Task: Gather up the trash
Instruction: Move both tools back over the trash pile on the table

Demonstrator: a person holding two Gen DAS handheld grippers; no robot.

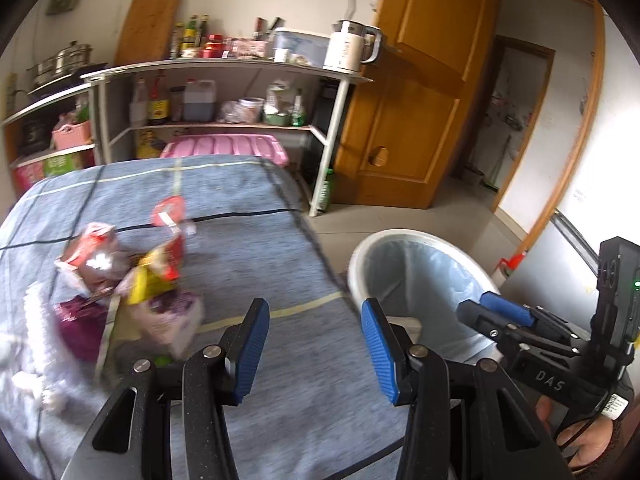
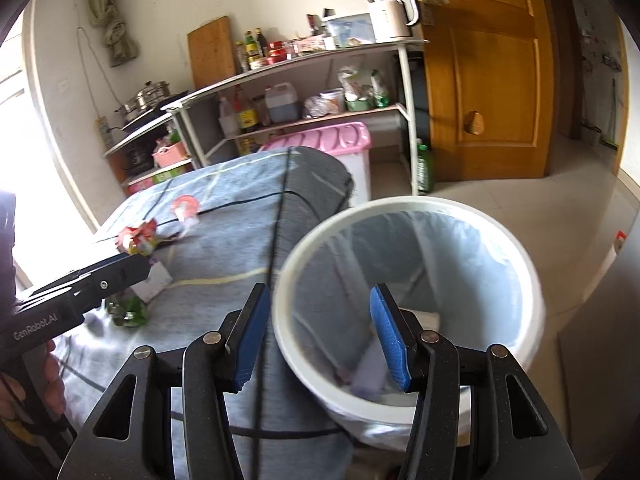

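Observation:
A pile of snack wrappers (image 1: 120, 280), red, yellow and purple, lies on the blue checked cloth (image 1: 248, 248) at the left. A red-and-white wrapper (image 1: 170, 212) lies apart behind it. My left gripper (image 1: 316, 344) is open and empty over the cloth's right edge, right of the pile. A white bin (image 2: 404, 300) with a pale liner stands on the floor beside the table, with some trash at its bottom. My right gripper (image 2: 318, 336) is open and empty above the bin's near rim. It also shows in the left wrist view (image 1: 496, 312).
A metal shelf rack (image 1: 224, 92) with bottles, jars and a white kettle (image 1: 352, 46) stands behind the table. A pink storage box (image 1: 228, 148) sits under it. A wooden door (image 1: 420, 92) is open at the right. White crumpled tissue (image 1: 36, 344) lies at the cloth's left.

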